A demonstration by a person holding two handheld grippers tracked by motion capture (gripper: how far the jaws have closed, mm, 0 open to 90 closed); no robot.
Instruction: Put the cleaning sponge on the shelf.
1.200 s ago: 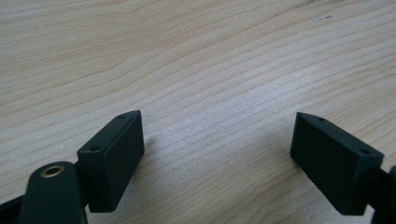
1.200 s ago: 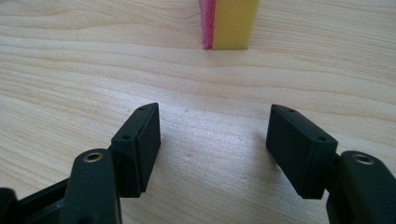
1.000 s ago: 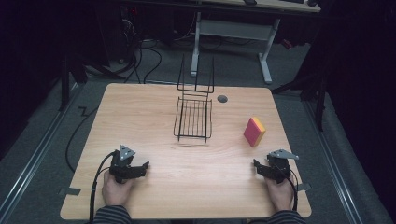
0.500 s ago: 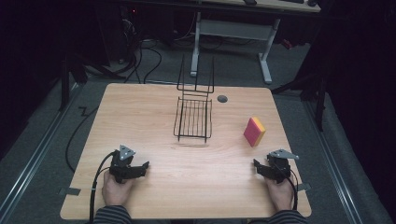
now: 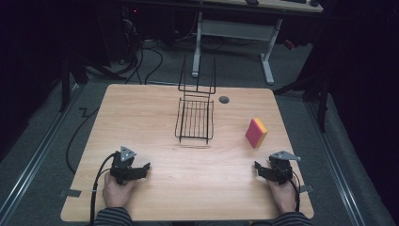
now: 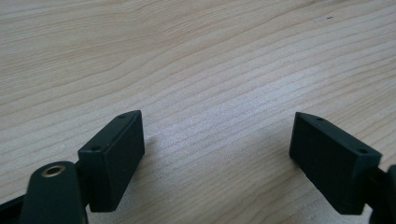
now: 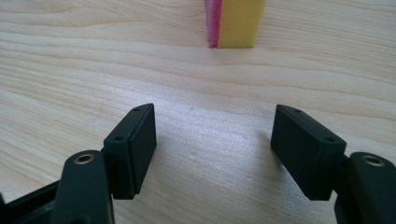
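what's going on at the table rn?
A person rests both hands near the table's front edge, one gripper in each. The left gripper is open over bare wood. The right gripper is open too, its jaws having just opened wider with nothing between them, facing the pink-and-yellow sponge. The wire rack sits untouched mid-table.

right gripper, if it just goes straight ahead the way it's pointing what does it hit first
Most likely the sponge, standing on edge dead ahead of the right gripper. Its jaws have just been opening, with nothing between them, and bare table lies in between. How far off the sponge stands is hard to judge.
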